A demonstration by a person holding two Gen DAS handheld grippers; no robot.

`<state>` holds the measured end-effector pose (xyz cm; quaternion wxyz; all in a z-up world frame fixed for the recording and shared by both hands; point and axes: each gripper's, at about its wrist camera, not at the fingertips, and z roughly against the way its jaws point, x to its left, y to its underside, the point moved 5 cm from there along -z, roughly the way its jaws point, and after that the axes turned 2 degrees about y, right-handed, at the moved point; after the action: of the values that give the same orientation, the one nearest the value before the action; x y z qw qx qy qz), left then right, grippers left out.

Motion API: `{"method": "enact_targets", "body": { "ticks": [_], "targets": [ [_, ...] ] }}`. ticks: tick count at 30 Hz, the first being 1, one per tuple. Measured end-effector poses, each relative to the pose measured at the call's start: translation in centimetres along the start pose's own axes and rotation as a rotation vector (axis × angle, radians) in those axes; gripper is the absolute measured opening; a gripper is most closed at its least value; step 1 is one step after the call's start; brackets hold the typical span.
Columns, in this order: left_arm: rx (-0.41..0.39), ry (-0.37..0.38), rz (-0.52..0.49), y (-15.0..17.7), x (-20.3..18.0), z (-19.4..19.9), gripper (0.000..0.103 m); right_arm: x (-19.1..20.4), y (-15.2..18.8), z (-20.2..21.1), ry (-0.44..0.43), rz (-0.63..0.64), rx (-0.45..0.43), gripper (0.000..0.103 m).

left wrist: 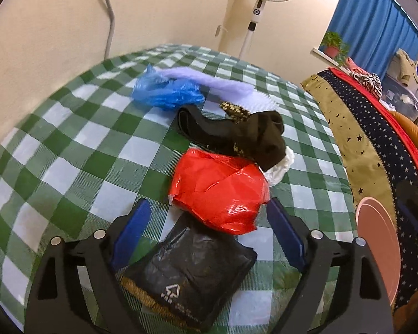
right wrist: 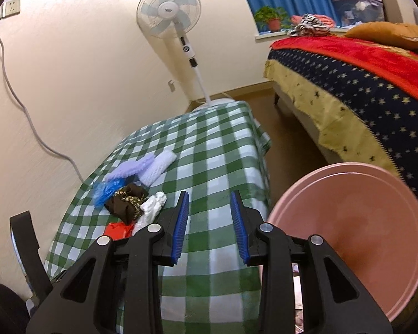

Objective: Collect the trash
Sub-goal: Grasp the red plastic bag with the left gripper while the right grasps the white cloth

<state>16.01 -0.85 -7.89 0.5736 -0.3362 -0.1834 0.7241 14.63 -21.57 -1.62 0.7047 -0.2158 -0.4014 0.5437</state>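
Observation:
Trash lies in a row on the green checked tablecloth (left wrist: 69, 144). Nearest is a black plastic package (left wrist: 186, 275), then a crumpled red bag (left wrist: 220, 189), a white bag (left wrist: 281, 167), a dark brown cloth (left wrist: 237, 130), a blue bag (left wrist: 167, 89) and a lilac foam net (left wrist: 209, 80). My left gripper (left wrist: 209, 211) is open, its fingers either side of the black package and the red bag's near edge. My right gripper (right wrist: 210, 203) is open and empty above the table's near right part. The pile (right wrist: 128, 200) shows left of it.
A pink basin (right wrist: 348, 228) stands off the table's right edge, also at the right in the left wrist view (left wrist: 376, 245). A bed with a starred blanket (right wrist: 362, 89) is further right. A standing fan (right wrist: 175, 19) and a wall cable (right wrist: 28, 117) are behind the table.

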Motion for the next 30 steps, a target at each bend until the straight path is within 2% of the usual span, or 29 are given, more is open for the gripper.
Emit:
{"method": "enact_targets", "body": {
  "ticks": [7, 8, 10, 21, 26, 30],
  "targets": [
    [0.014, 0.024, 0.009, -0.6, 0.1, -0.8, 0.081, 1.5, 0.6, -2.5, -0.054, 0.011, 0.052, 0.032],
    [0.012, 0.026, 0.009, -0.6, 0.1, -0.8, 0.072, 1.7, 0.7, -2.9, -0.059, 0.015, 0.059, 0.032],
    [0.012, 0.019, 0.011, -0.7, 0.3, -0.9, 0.065, 2.3, 0.8, -3.6, -0.075, 0.02, 0.077, 0.032],
    [-0.029, -0.078, 0.043, -1.3, 2.7, 0.0, 0.063, 5.4, 2.1, -7.7, -0.138, 0.034, 0.161, 0.035],
    [-0.028, -0.083, 0.054, -1.4, 3.3, 0.1, 0.063, 6.8, 2.6, -9.1, -0.162, 0.062, 0.198, 0.035],
    [-0.029, -0.082, 0.052, -1.3, 3.3, 0.1, 0.063, 7.6, 3.1, -9.9, -0.145, 0.094, 0.226, 0.035]
  ]
}}
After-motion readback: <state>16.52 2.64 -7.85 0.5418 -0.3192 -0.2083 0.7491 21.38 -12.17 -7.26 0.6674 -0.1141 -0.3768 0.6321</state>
